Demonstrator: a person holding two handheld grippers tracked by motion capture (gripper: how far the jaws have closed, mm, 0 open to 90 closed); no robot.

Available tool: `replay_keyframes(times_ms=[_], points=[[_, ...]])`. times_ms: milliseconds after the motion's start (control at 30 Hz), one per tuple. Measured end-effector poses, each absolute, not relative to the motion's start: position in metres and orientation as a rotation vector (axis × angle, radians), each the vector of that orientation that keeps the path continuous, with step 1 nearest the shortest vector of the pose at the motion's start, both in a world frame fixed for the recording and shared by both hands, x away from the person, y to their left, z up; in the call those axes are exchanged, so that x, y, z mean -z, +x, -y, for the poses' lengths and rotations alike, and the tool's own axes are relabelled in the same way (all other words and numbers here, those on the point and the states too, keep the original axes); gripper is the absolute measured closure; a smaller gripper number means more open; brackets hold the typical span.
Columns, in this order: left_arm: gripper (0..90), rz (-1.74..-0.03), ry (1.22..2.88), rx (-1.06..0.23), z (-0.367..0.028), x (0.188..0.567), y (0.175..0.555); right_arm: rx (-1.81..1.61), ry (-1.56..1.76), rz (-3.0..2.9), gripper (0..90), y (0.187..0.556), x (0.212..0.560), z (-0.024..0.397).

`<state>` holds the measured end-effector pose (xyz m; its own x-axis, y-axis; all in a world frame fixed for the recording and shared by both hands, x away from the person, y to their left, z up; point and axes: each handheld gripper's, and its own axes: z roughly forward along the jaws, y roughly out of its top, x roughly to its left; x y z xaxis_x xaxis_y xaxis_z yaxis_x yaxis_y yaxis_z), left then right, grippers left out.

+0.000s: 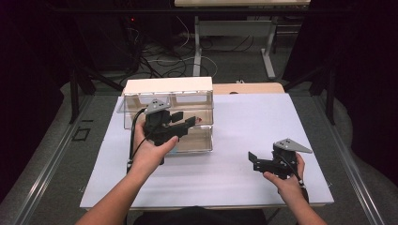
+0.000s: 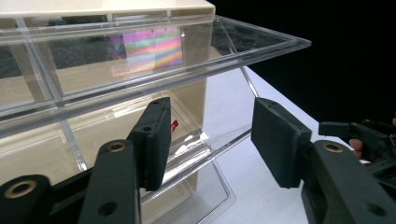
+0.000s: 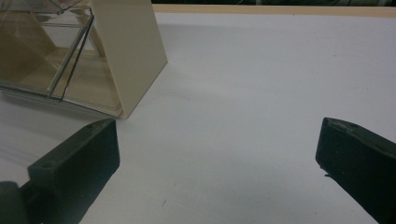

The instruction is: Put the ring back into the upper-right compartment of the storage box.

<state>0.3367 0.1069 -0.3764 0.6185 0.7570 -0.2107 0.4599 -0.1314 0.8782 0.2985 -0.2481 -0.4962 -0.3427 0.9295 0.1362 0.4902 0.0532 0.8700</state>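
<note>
A small drawer cabinet point(image 1: 167, 86) with cream walls and clear plastic drawers stands at the back left of the white table point(image 1: 244, 122). Its upper drawer point(image 2: 154, 65) sticks out over my left gripper point(image 2: 210, 135). That gripper point(image 1: 187, 120) is open, its jaws on either side of the lower drawer's clear front edge point(image 2: 219, 144) without touching it. A small red thing point(image 2: 174, 124) lies inside the lower drawer, just beyond the jaws. My right gripper point(image 1: 252, 161) hovers open over bare table at the front right, holding nothing. In the right gripper view the gripper point(image 3: 217, 140) points toward the cabinet's cream side wall point(image 3: 130, 51).
The white table ends in a wooden strip point(image 1: 248, 87) at the back. Beyond it are a table frame point(image 1: 230, 33) and cables point(image 1: 164, 61) on the floor. My right gripper point(image 2: 355, 133) appears far off in the left gripper view.
</note>
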Motion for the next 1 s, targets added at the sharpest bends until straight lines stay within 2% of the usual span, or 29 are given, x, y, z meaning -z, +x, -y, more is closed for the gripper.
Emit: replay_keyframes(times_ms=[567, 867, 1000], points=[[35.4, -0.933, 1.785, -0.427, -0.135, 0.374, 0.309, -1.227, 1.401, -1.860, 0.0, 0.295, 0.494, 0.247], [33.8, -0.974, 1.777, -0.449, -0.165, 0.376, 0.299, -1.219, 1.412, -1.856, 0.0, 0.293, 0.493, 0.248], [31.1, -1.014, 1.775, -0.503, -0.178, 0.378, 0.295, -1.221, 1.403, -1.855, 0.0, 0.293, 0.494, 0.247]])
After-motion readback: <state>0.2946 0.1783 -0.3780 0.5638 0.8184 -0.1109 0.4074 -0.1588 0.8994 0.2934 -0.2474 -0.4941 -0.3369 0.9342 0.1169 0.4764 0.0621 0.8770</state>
